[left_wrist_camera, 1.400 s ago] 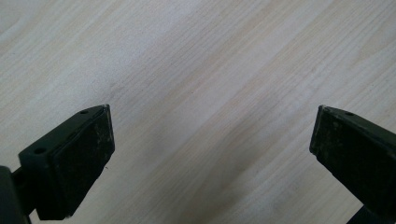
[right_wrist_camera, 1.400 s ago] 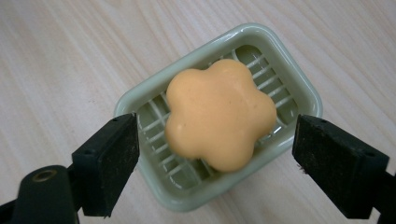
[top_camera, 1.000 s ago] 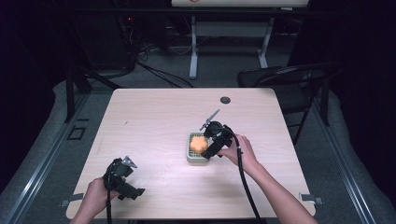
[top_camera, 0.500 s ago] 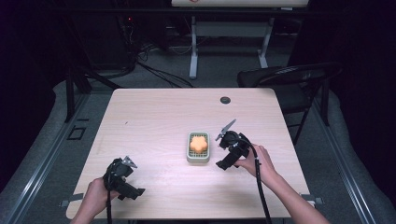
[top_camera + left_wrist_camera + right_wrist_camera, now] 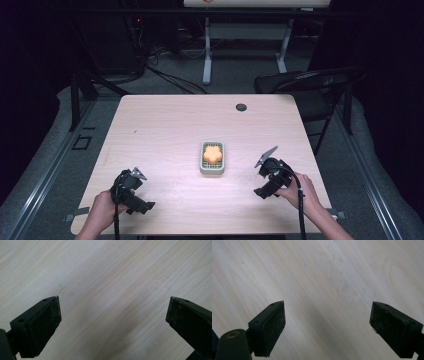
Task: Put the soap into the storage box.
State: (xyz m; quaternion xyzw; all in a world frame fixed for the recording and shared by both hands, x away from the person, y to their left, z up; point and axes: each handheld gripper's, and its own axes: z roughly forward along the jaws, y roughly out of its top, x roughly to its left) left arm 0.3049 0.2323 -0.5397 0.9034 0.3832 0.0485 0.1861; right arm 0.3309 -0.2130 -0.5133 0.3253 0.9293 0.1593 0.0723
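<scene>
High view: orange flower-shaped piece (image 5: 213, 153) sitting in green wire-grid tray (image 5: 203, 169) at table (image 5: 165, 120) centre, right gripper (image 5: 259, 192) resting well apart at tray's right, near front edge, left gripper (image 5: 146, 207) sitting at front left corner. Right gripper view: jaws standing apart after just closing somewhat, holding nothing, bare wood grain lying between pads (image 5: 274, 327). Left gripper view: jaws gaping wide, gripping nothing, pale tabletop showing between pads (image 5: 45, 323).
</scene>
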